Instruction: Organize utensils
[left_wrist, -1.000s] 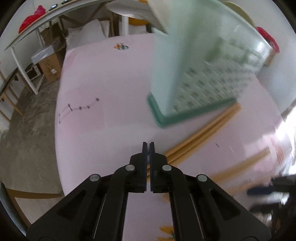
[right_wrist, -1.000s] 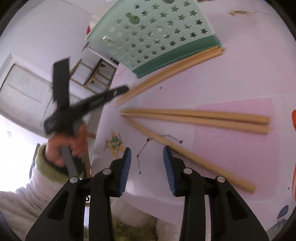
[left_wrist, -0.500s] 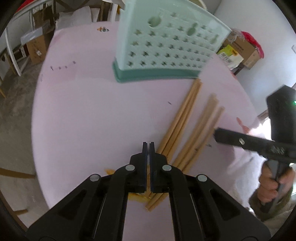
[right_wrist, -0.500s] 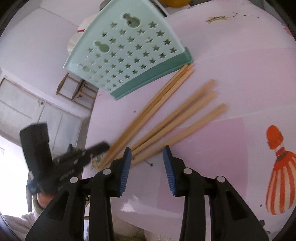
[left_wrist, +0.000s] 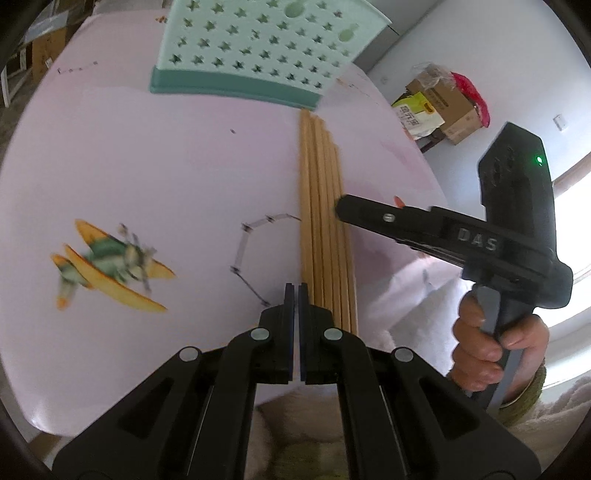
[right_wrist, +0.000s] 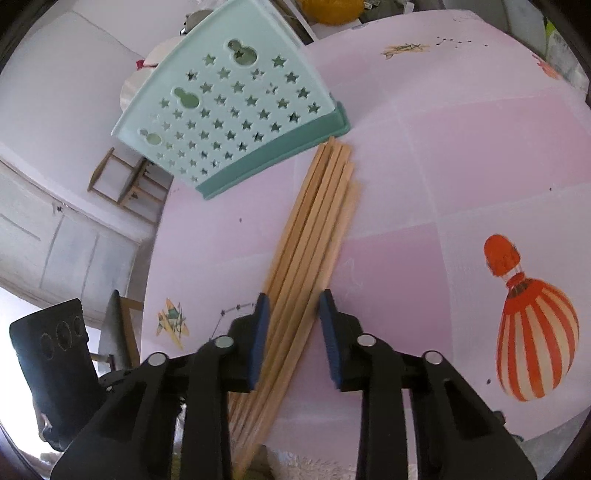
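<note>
Several wooden chopsticks (left_wrist: 321, 206) (right_wrist: 314, 229) lie side by side in one tight bundle on the pink table cover (left_wrist: 147, 166). Their far ends reach the base of a mint-green utensil holder (left_wrist: 258, 48) (right_wrist: 229, 110) pierced with star holes. My right gripper (right_wrist: 291, 306) straddles the near part of the bundle. Its jaws are closing, with the sticks between the blue pads and a thin gap on the right side. In the left wrist view its tip (left_wrist: 343, 208) rests over the sticks. My left gripper (left_wrist: 296, 288) is shut on nothing, just left of the bundle's near end.
A hand (left_wrist: 484, 350) grips the right gripper's handle beyond the table's near edge. Airplane (left_wrist: 110, 266) and balloon (right_wrist: 532, 325) prints mark the cover. Cardboard boxes (left_wrist: 447, 107) stand on the floor at the right. A wooden stool (right_wrist: 125, 181) and white cabinet (right_wrist: 55, 240) stand at the left.
The chopsticks, spread apart a second ago, now lie gathered in one parallel bundle. My left gripper has swung round to the bundle's near end. The right jaws have narrowed around the sticks.
</note>
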